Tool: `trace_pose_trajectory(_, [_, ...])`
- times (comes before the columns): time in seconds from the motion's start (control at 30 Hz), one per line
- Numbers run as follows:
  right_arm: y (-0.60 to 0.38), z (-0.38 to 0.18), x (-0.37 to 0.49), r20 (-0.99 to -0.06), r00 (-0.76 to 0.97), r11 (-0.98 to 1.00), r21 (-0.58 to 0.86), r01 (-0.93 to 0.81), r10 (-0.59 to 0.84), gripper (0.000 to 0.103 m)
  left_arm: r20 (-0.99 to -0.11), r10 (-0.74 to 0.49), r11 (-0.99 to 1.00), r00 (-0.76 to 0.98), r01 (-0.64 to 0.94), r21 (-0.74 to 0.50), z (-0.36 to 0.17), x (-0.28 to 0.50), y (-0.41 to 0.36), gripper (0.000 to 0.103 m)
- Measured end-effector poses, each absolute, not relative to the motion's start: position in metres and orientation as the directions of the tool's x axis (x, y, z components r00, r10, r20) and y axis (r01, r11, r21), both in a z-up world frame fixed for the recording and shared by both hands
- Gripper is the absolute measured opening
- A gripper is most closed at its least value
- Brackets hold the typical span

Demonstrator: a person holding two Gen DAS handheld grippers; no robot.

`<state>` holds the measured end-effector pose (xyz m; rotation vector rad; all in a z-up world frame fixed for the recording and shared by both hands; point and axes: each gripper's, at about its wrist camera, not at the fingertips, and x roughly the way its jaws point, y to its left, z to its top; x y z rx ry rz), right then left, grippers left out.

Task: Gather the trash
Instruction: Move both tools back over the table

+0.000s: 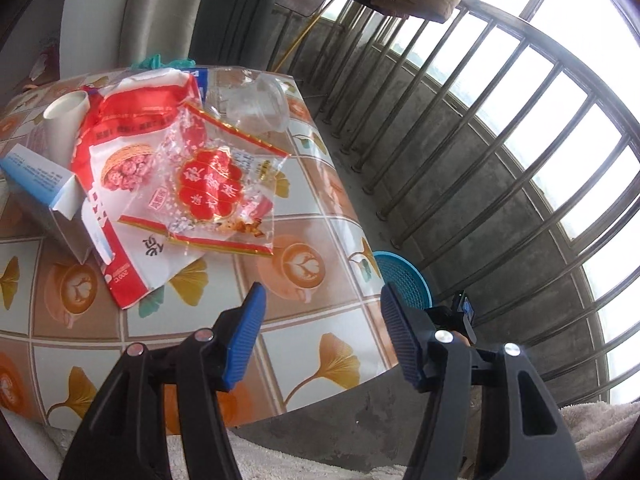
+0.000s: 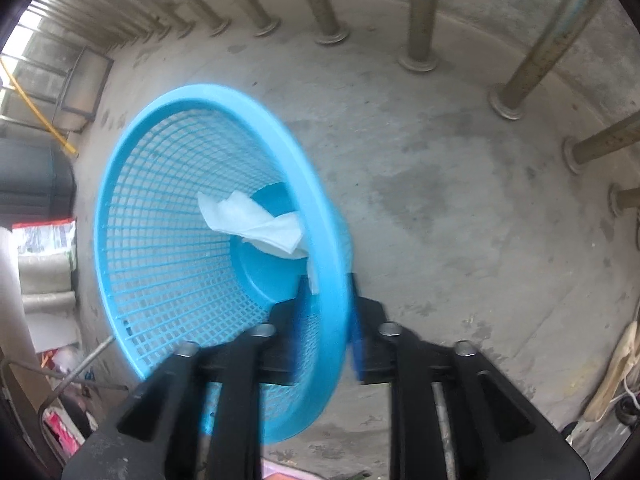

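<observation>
Gripping the rim of a blue mesh basket, the right claw is clenched, one blue pad inside the rim and the other outside it. The basket hangs tilted over the concrete floor, its open mouth turned toward the camera. A crumpled white tissue lies inside it, near the solid bottom and against the wall on the claw's side. Beyond the basket, metal railing posts stand along the edge of the floor.

On the other side, the left claw is released, its blue pads spread wide and holding nothing, hovering over the near part of the bench, which wears a cloth printed with coffee cups and yellow leaves. Just past the bench's right edge, the same basket shows beside the claw's right pad. Farther along the bench lies a heap of trash: a clear wrapper with a red flower label on top of a red and white snack bag, with an open blue and white carton touching the bag's left side. Behind these sit a white paper cup on its side and a clear plastic cup, also tipped over. A barred window curves round the far right.
</observation>
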<state>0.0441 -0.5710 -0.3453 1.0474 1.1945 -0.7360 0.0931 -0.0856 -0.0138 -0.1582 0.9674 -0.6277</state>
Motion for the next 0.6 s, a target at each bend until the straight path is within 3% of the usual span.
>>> trace_pose_trajectory(0.03, [-0.570, -0.341, 0.043, -0.967, 0.248, 0.382, 0.250, 0.890, 0.055, 0.061, -0.714, -0.564, 0.815, 0.416, 0.424, -0.396, -0.012, 0.092, -0.081, 0.058])
trace_pose_trajectory(0.07, [-0.570, -0.333, 0.041, -0.967, 0.254, 0.398, 0.241, 0.885, 0.020, 0.071, -0.708, -0.563, 0.817, 0.427, 0.420, -0.395, -0.010, 0.092, -0.075, 0.058])
trace_pose_trajectory(0.33, [-0.544, -0.223, 0.016, -0.915, 0.355, 0.511, 0.215, 0.832, -0.192, 0.076, -0.669, -0.522, 0.851, 0.529, 0.370, -0.373, 0.005, 0.088, -0.031, 0.067])
trace_pose_trajectory(0.53, [-0.465, -0.093, 0.032, -0.777, 0.538, 0.707, 0.178, 0.685, -0.325, 0.095, -0.686, -0.437, 0.899, 0.582, 0.305, -0.314, 0.007, 0.080, 0.012, 0.071])
trace_pose_trajectory(0.6, [-0.431, -0.053, 0.044, -0.715, 0.612, 0.775, 0.157, 0.612, -0.338, 0.095, -0.689, -0.414, 0.910, 0.595, 0.288, -0.297, 0.006, 0.078, 0.026, 0.074])
